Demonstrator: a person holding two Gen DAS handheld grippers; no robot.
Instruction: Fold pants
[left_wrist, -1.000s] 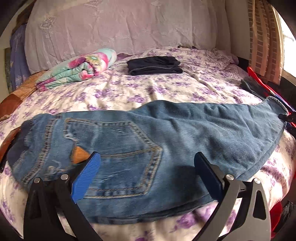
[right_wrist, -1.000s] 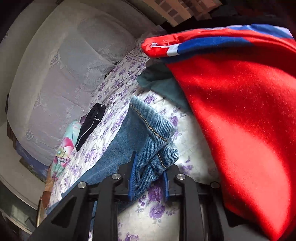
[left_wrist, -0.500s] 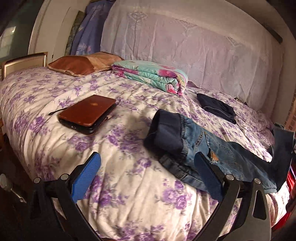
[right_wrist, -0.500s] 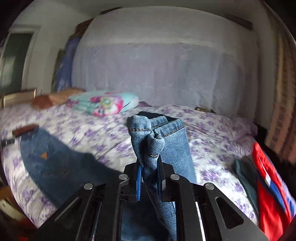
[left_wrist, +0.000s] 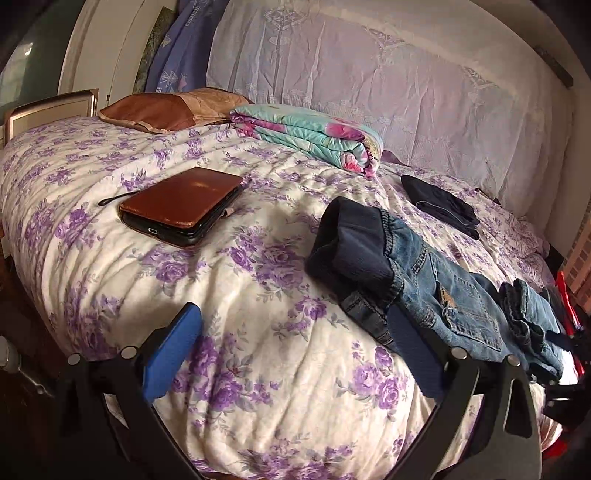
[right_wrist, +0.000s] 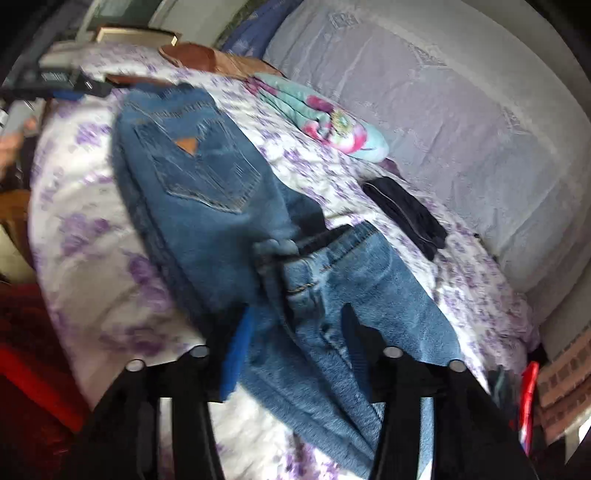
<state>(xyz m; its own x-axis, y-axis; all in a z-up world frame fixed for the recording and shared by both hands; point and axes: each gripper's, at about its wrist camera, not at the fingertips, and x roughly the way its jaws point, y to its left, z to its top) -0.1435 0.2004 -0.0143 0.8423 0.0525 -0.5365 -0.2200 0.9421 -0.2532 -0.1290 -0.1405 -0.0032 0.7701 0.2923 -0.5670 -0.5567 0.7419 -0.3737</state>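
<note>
The blue jeans (right_wrist: 207, 192) lie on the flowered bedspread (right_wrist: 85, 236), back pocket up, with the leg ends (right_wrist: 343, 266) folded over toward the seat. My right gripper (right_wrist: 295, 347) hovers just above the folded legs; its jaws are opening and the pads stand clear of the denim below them. In the left wrist view the jeans (left_wrist: 443, 295) lie to the right, dark waistband (left_wrist: 351, 243) nearest. My left gripper (left_wrist: 291, 350) is open over bare bedspread (left_wrist: 258, 369), its right finger close to the waistband, holding nothing.
A brown-cased tablet (left_wrist: 181, 206) lies left of the jeans. A folded floral blanket (left_wrist: 310, 133), a brown pillow (left_wrist: 166, 110) and a folded dark garment (left_wrist: 439, 203) sit farther back. Red clothing (right_wrist: 528, 391) hangs at the bed's right edge.
My right gripper carried the leg ends from the bed's right edge over toward the seat, rolled upright and let them go. My left gripper swung left off the jeans and stayed open.
</note>
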